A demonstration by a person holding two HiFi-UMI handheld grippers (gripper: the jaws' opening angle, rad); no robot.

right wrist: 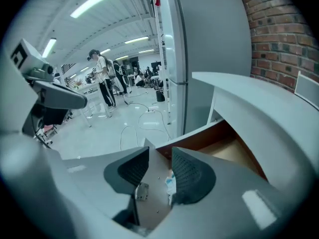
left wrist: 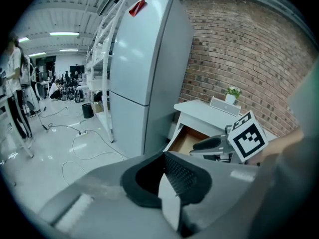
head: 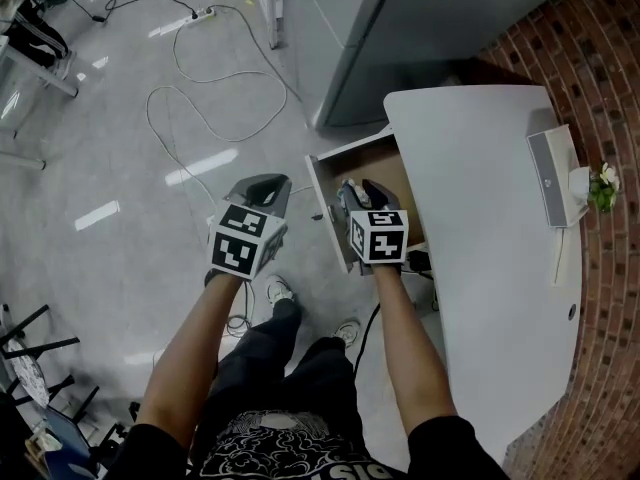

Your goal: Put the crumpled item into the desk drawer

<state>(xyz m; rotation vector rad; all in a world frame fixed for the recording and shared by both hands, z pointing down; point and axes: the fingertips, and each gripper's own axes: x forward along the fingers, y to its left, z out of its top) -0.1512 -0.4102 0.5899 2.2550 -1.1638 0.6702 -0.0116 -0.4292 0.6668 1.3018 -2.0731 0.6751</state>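
The desk drawer [head: 385,166] stands pulled out from the white desk [head: 490,238], its wooden floor showing. My right gripper [head: 356,192] hangs over the drawer's near end. In the right gripper view its jaws [right wrist: 159,166] are open with a clear gap and nothing between the pads. Below that gap lies the crumpled item [right wrist: 170,184], a white and pale blue wad on the drawer floor [right wrist: 234,151], partly hidden by the right pad. My left gripper [head: 262,190] floats left of the drawer front over the floor. Its pads [left wrist: 172,176] meet, with nothing in them.
A tall grey cabinet [head: 440,28] stands just beyond the drawer. On the desk's far side by the brick wall sit a flat white box [head: 552,173] and a small plant [head: 603,186]. Cables [head: 200,98] loop across the floor to the left. My feet are below the drawer.
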